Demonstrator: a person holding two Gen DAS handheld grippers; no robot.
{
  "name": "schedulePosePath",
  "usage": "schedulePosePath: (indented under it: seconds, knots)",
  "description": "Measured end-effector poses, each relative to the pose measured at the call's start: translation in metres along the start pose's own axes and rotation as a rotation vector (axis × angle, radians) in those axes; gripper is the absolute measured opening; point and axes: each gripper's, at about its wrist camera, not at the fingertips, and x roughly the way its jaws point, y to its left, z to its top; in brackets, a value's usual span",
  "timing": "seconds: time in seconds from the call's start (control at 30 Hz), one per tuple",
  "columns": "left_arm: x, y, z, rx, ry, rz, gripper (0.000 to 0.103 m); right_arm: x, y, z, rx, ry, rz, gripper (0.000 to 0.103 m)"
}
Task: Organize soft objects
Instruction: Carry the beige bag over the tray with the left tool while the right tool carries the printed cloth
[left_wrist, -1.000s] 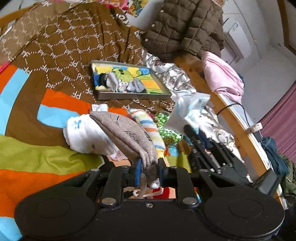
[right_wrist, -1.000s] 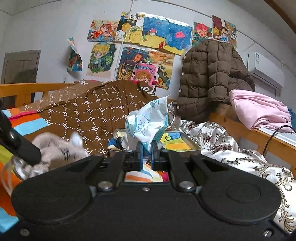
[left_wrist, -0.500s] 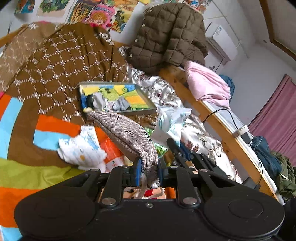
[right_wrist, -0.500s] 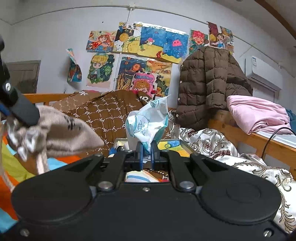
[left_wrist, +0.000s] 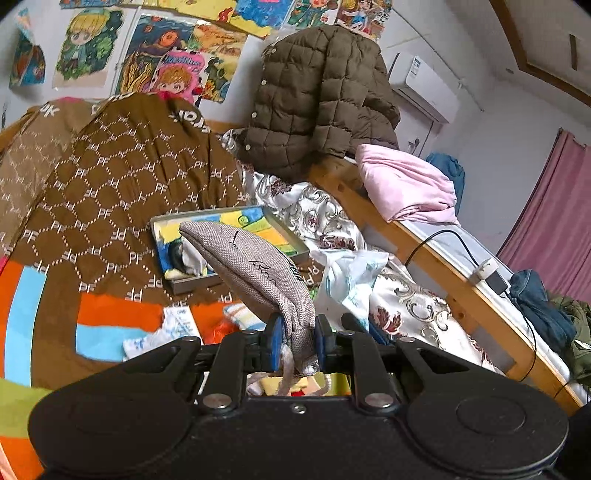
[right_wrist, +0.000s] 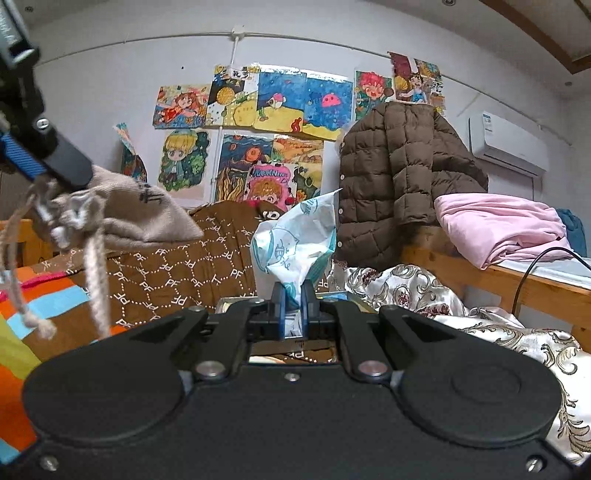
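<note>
On the bed, around the shallow grey tray (left_wrist: 236, 258) with the bright printed lining, taken here as the landmark:

Left tongs (left_wrist: 297, 341): closed on the gathered neck of a grey-beige drawstring pouch (left_wrist: 255, 269), blue pads pressing it from both sides. The pouch is held in the air in front of the tray, covering the tray's middle; its cords (right_wrist: 96, 280) hang loose below the neck.

Right tongs (right_wrist: 291, 314): pinched tight on a crumpled white-and-teal plastic wrapper (right_wrist: 299, 240), which stands up above the pads, to the right of the tray and clear of the bedding.

Inside the tray: a few small soft items, dark and pale, mostly hidden behind the pouch; what they are cannot be told.

Behind and left of the tray: a brown quilt (left_wrist: 122, 177) with a white hexagon pattern, heaped up.

In front of the tray: an orange, blue and green striped cover (left_wrist: 107, 314), with a pale printed cloth (left_wrist: 173, 328) lying on it.

Right of the tray: silvery floral satin bedding (left_wrist: 406, 302), then a wooden bed rail (left_wrist: 424, 251) carrying a pink folded cloth (left_wrist: 406, 184).

Behind the tray, far right: a brown quilted jacket (left_wrist: 317, 99) hanging at the wall, beside drawings (right_wrist: 258, 103).
</note>
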Motion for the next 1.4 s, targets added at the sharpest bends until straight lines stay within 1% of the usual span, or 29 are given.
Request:
schedulePosePath:
  seconds: [0.17, 0.23, 0.33, 0.4, 0.57, 0.67, 0.83, 0.93, 1.07, 1.2, 1.3, 1.4]
  knots:
    - [0.018, -0.003, 0.018, 0.038, -0.023, 0.016, 0.020, -0.001, 0.000, 0.001, 0.012, -0.041, -0.009, 0.003]
    - [0.029, -0.002, 0.025, 0.043, -0.030, 0.029, 0.020, 0.007, -0.002, 0.003, 0.017, -0.061, -0.017, 0.003]
    - [0.049, 0.000, 0.034, 0.045, -0.034, 0.046, 0.020, 0.020, -0.007, 0.000, 0.067, -0.063, -0.028, 0.003]
    - [0.062, 0.002, 0.040, 0.055, -0.043, 0.049, 0.020, 0.028, -0.008, -0.002, 0.077, -0.064, -0.035, 0.003]
    - [0.100, 0.008, 0.057, 0.081, -0.083, 0.028, 0.020, 0.050, -0.012, -0.007, 0.107, -0.068, -0.057, 0.003]
    - [0.129, 0.016, 0.067, 0.074, -0.105, 0.030, 0.020, 0.066, -0.014, -0.006, 0.142, -0.064, -0.061, 0.003]
    - [0.180, 0.031, 0.083, 0.044, -0.120, 0.067, 0.020, 0.096, -0.020, -0.008, 0.202, -0.065, -0.044, 0.003]
    - [0.213, 0.041, 0.092, 0.029, -0.113, 0.106, 0.020, 0.123, -0.022, -0.018, 0.210, -0.012, -0.032, 0.003]
    - [0.251, 0.050, 0.103, 0.020, -0.095, 0.140, 0.020, 0.155, -0.021, -0.036, 0.235, 0.070, -0.014, 0.003]
    - [0.283, 0.060, 0.116, -0.021, -0.088, 0.138, 0.020, 0.180, -0.028, -0.039, 0.262, 0.126, 0.022, 0.003]
    - [0.305, 0.065, 0.124, -0.031, -0.091, 0.140, 0.020, 0.202, -0.042, -0.038, 0.302, 0.164, 0.033, 0.003]
    - [0.328, 0.069, 0.127, -0.034, -0.085, 0.142, 0.020, 0.222, -0.053, -0.049, 0.321, 0.224, 0.044, 0.003]
